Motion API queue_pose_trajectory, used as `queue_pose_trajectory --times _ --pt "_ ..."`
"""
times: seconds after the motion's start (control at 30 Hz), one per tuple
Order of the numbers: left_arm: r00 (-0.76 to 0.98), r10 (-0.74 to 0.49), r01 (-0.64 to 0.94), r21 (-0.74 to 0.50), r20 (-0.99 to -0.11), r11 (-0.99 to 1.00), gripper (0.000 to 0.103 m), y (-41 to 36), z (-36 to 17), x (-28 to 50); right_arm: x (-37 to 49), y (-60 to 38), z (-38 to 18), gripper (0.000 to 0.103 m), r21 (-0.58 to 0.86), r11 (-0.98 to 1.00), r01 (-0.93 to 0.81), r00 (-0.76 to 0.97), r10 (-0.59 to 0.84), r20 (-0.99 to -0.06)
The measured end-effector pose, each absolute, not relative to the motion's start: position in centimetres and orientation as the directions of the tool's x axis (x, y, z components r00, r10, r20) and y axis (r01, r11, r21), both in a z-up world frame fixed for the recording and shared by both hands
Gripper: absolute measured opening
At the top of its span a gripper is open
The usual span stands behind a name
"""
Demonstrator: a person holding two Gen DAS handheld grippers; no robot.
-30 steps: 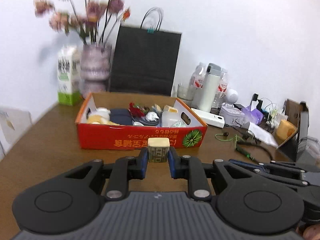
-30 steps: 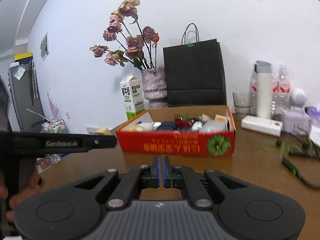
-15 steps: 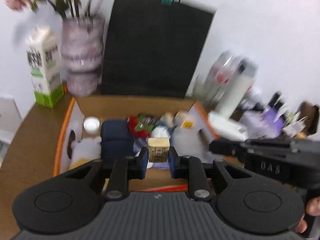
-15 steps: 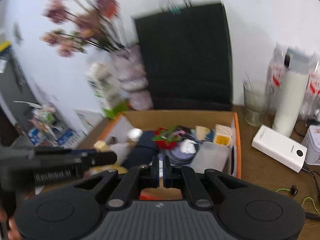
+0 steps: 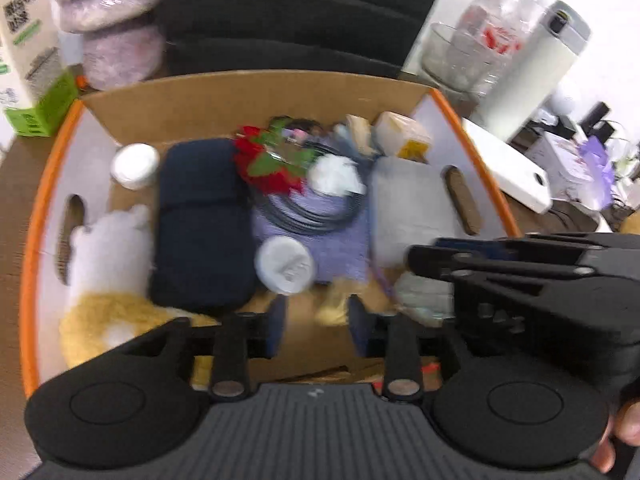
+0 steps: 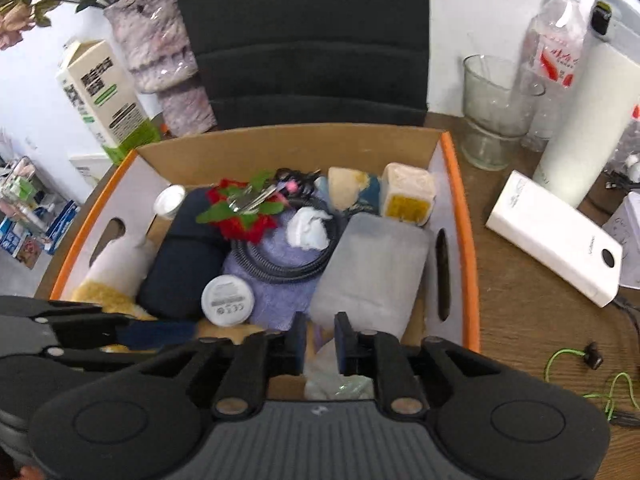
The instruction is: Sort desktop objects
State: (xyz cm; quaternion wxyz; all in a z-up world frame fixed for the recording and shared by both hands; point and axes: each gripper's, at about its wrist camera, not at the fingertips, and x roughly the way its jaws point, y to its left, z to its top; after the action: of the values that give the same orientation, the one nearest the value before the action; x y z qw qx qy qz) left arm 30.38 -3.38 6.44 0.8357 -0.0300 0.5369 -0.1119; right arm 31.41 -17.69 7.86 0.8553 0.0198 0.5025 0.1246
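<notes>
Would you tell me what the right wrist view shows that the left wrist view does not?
Only the right wrist view shows the dried flowers and green cable. Only the left wrist view shows a small yellowish block, blurred, between the left gripper fingers. Both show the orange-rimmed box, dark pouch and round white disc.

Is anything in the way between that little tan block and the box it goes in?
Nothing visible. The tan block, blurred, is between the open left gripper fingers, already over the box, bare cardboard beneath. A white round lid lies close beside.
</notes>
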Motion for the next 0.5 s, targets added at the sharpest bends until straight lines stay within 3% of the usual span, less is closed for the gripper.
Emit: queue_pose_trajectory --times 0.03,0.07,0.13,0.2,0.27,0.3,0.5 --pt "0.406 -0.206 0.139 -0.163 -0.89 0.977 0.055 -3.0 6.6 30.5 31.5 -17.9 8.0 0.023 0.162 0.969 -0.186 0.467 0.233 -0.853" --pt "0.408 -0.203 0.128 -0.164 -0.89 0.978 0.058 -2.6 6.7 30.5 31.4 -18.0 8.1 0.031 0.165 0.971 -0.175 0.468 0.229 -0.853" --pt "0.417 -0.191 0.092 -0.168 -0.889 0.982 0.075 -1.7 7.0 30.3 31.3 -18.3 8.3 0.047 0.165 0.975 -0.148 0.481 0.216 -0.849" --pt "0.446 -0.172 0.071 -0.157 -0.878 0.985 0.088 -0.7 7.7 29.7 30.9 -18.7 8.5 0.074 0.156 0.98 -0.123 0.506 0.197 -0.84" --pt "0.489 -0.154 0.063 -0.142 -0.858 0.988 0.098 0.2 8.6 28.7 30.4 -19.2 8.8 0.092 0.158 0.983 -0.097 0.52 0.185 -0.834" --pt "0.513 -0.142 0.058 -0.131 -0.847 0.99 0.102 0.5 9.2 28.1 30.1 -19.3 9.0 0.093 0.167 0.981 -0.102 0.522 0.195 -0.83" --pt "0.632 -0.091 0.081 -0.051 -0.77 0.995 0.103 0.6 12.3 24.1 26.9 -19.1 11.3 0.093 0.156 0.979 -0.131 0.603 0.204 -0.772"
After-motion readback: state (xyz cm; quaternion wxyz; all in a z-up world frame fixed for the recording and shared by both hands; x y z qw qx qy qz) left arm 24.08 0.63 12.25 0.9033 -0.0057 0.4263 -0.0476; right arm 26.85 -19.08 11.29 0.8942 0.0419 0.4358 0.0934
